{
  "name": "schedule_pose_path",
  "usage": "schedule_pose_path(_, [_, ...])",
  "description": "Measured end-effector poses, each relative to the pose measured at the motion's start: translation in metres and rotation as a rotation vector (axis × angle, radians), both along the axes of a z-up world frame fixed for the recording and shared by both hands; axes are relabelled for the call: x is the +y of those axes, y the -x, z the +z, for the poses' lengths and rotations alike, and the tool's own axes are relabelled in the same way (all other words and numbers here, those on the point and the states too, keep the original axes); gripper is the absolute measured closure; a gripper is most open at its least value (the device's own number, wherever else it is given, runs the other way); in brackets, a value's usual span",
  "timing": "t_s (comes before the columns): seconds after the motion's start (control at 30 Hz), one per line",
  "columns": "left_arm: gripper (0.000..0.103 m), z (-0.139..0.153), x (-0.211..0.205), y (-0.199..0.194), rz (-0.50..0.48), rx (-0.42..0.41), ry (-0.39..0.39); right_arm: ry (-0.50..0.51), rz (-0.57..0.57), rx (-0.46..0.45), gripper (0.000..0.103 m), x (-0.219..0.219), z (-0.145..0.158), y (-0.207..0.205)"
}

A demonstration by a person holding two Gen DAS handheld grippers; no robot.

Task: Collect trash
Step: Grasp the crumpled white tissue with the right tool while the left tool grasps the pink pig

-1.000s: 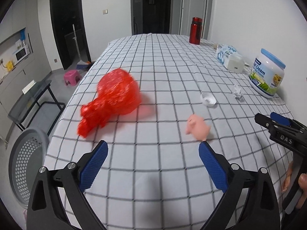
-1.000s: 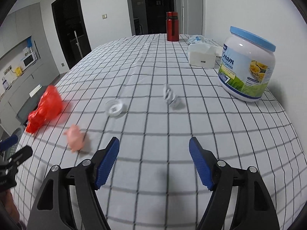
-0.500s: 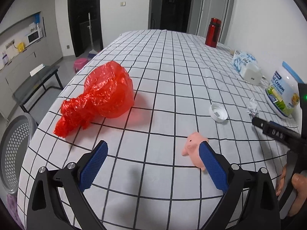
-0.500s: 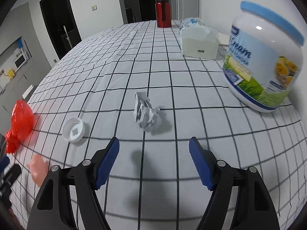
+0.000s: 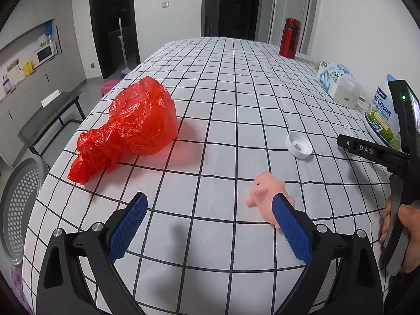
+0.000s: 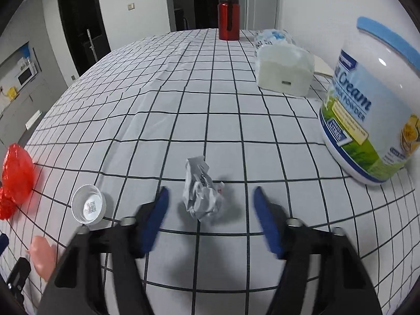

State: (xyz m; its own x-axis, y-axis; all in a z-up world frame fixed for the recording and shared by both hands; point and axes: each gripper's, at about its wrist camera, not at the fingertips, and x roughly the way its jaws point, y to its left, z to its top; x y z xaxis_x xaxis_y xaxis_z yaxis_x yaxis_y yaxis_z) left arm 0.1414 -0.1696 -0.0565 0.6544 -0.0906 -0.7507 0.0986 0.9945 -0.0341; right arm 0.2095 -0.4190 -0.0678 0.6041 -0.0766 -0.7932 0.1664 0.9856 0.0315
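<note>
Above a table (image 6: 210, 120) draped in a white cloth with a black grid, the right gripper (image 6: 210, 197) is seen angled down with a crumpled wad of white paper (image 6: 202, 193) lying on the cloth between its blue-padded fingers (image 6: 155, 218); the jaws have just been closing, yet a gap is left on either side of the wad and the pads are not pressed to it. The left gripper (image 5: 208, 207) is held spread wide over bare cloth, with nothing between its jaws, and a small pink toy pig (image 5: 265, 191) is partly covered by the tip of its right-hand finger in the left wrist view; whether the two touch cannot be told. At the right edge of that view, a person's hand (image 5: 405, 233) is wrapped around the handle of the other gripper. Just beyond the pig, a white bottle cap (image 5: 299, 145) is set open side up, near the wad and to its left. Farther left, a crumpled red plastic bag (image 5: 131, 126) is spread on the cloth close to the table's edge. Against the wall on the right, a large tub of milk powder (image 6: 367, 120) with a blue lid is stood upright, with a pack of tissues (image 6: 284, 71) behind it. At the far end, a red bottle (image 6: 229, 15) is stood upright. Below the table's left edge, a grey perforated basket (image 5: 18, 210) is seen on the floor.
</note>
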Motion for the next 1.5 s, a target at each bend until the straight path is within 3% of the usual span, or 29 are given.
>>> schedule_pose_path(0.1, [0.009,0.000,0.000,0.000,-0.003,0.002,0.001,0.000,0.016,0.010,0.073,0.004,-0.003,-0.002])
schedule_pose_path(0.2, [0.009,0.000,0.000,0.001,-0.004,0.001,0.002,-0.001,0.028,0.001,0.075,0.008,-0.003,0.002])
schedule_pose_path(0.37, [0.009,0.001,0.001,0.004,-0.011,0.003,0.009,-0.039,0.029,-0.034,0.076,0.010,0.010,0.020])
schedule_pose_path(0.53, [0.009,0.002,0.001,0.009,-0.025,0.007,0.018,-0.065,0.040,-0.075,0.076,0.022,0.029,0.062])
schedule_pose_path(0.73, [0.009,0.001,-0.009,0.014,-0.052,0.014,0.009,-0.097,0.031,-0.107,0.076,0.034,0.032,0.108])
schedule_pose_path(1.2, [0.010,-0.013,-0.035,-0.007,-0.056,0.054,0.001,-0.218,0.004,-0.139,0.076,0.002,0.027,0.125])
schedule_pose_path(1.27, [0.019,-0.015,-0.038,-0.008,-0.060,0.051,-0.008,-0.231,0.014,-0.140,0.076,0.002,0.028,0.125])
schedule_pose_path(1.33, [0.041,-0.018,-0.043,-0.009,-0.079,0.063,-0.017,-0.232,0.021,-0.142,0.076,0.004,0.029,0.126])
schedule_pose_path(1.37, [0.045,-0.019,-0.044,-0.010,-0.088,0.070,-0.013,-0.232,0.023,-0.143,0.076,0.004,0.029,0.126])
schedule_pose_path(1.43, [0.065,-0.019,-0.044,-0.008,-0.101,0.067,-0.003,-0.232,0.026,-0.146,0.076,0.004,0.030,0.127])
schedule_pose_path(1.5, [0.073,-0.017,-0.045,-0.005,-0.114,0.050,-0.009,-0.233,0.026,-0.148,0.076,0.004,0.030,0.127])
